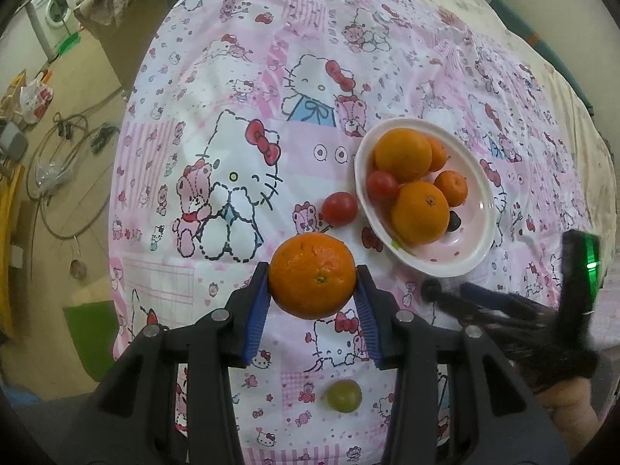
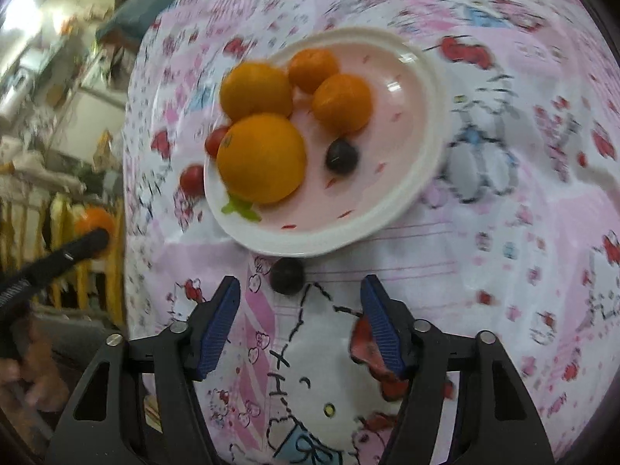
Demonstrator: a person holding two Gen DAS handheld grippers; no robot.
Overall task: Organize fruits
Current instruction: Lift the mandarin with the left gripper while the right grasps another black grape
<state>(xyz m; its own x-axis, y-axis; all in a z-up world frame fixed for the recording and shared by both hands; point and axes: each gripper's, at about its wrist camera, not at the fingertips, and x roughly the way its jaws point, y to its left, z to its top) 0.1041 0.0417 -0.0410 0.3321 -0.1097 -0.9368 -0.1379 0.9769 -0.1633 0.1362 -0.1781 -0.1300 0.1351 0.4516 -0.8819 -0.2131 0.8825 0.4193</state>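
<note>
My left gripper (image 1: 312, 283) is shut on a large orange (image 1: 312, 275), held just above the cartoon-print cloth, left of the white plate (image 1: 438, 269). On the plate lie several oranges, a red tomato (image 1: 381, 186) and a dark grape (image 1: 454, 220). Another tomato (image 1: 340, 208) sits on the cloth by the plate's left rim, and a green grape (image 1: 344, 395) lies under my left gripper. My right gripper (image 2: 300, 286) stands open over the cloth. A dark grape (image 2: 286, 275) lies between its fingertips, just outside the plate's rim (image 2: 271, 246), untouched by the pads.
The cloth (image 1: 271, 77) covers a rounded table, and its edge falls away on the left of both views. Cables, bags and a washing machine (image 1: 54, 15) are on the floor beyond it. In the right wrist view the held orange (image 2: 95, 221) shows at far left.
</note>
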